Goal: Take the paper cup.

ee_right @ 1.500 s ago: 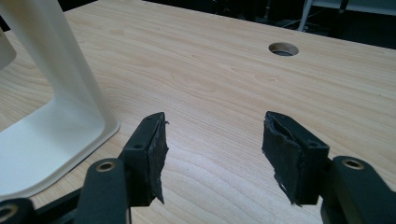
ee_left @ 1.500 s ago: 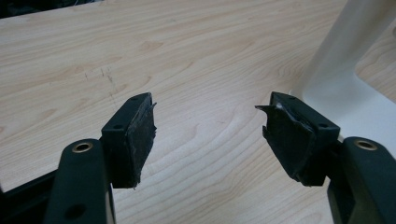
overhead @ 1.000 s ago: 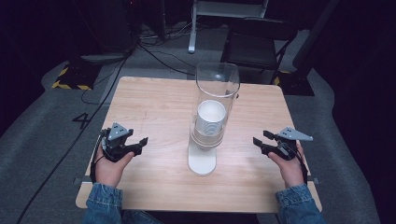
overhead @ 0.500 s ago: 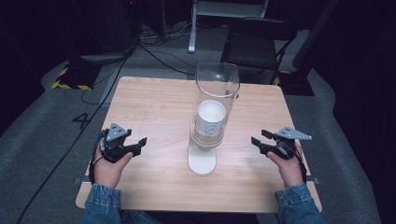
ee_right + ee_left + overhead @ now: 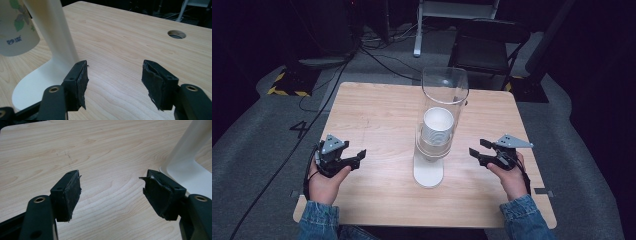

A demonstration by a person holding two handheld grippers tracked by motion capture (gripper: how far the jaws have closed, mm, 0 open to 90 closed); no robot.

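The person is wearing blue denim sleeves, their cuffs showing at the near edge of the wooden table. Each hand is carrying a black gripper. The left gripper is wearing a grey three-cornered plate on top, and a dark cable is trailing from it toward the near table edge. The right gripper is bearing the same grey plate. In the gripper views the jaws are showing as black blocks with small screw holes and brass-coloured pivot rivets; their inner pads are looking frayed, possibly taped, at the edges.
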